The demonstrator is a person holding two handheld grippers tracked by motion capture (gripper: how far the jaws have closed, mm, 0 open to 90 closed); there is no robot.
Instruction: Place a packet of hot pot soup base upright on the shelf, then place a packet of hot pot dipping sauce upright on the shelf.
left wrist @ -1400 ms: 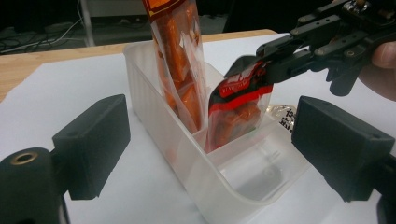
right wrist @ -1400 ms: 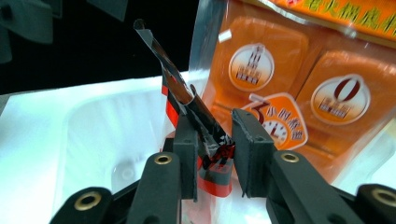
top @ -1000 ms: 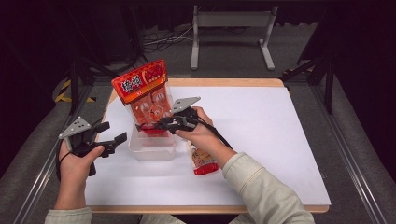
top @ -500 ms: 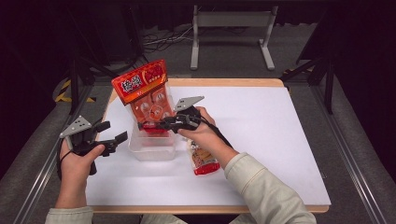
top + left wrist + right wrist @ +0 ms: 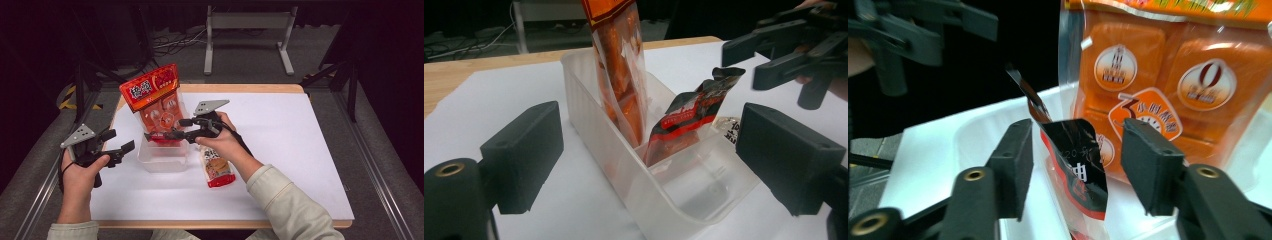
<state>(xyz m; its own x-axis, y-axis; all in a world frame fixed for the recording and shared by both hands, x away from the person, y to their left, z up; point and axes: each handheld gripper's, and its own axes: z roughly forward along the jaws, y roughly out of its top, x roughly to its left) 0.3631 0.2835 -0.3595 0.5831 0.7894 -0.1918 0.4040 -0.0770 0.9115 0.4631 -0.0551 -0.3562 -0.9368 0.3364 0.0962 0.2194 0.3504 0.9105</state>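
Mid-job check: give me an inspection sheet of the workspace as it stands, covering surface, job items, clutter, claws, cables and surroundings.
Surface: white mat on a wooden table, flat.
Job's things: clear bin holds a tall orange pouch, upright, and a small dark packet leaning beside it.
Clutter: a third packet lies flat on the mat, outside the bin, under the right forearm.
Claws: left claw open, just left of the bin, holding nothing; right claw open, its jaws on either side of the small dark packet's top, apart from it.
Cables: several on the floor beyond the table.
Surroundings: dark floor, metal stand behind the table.
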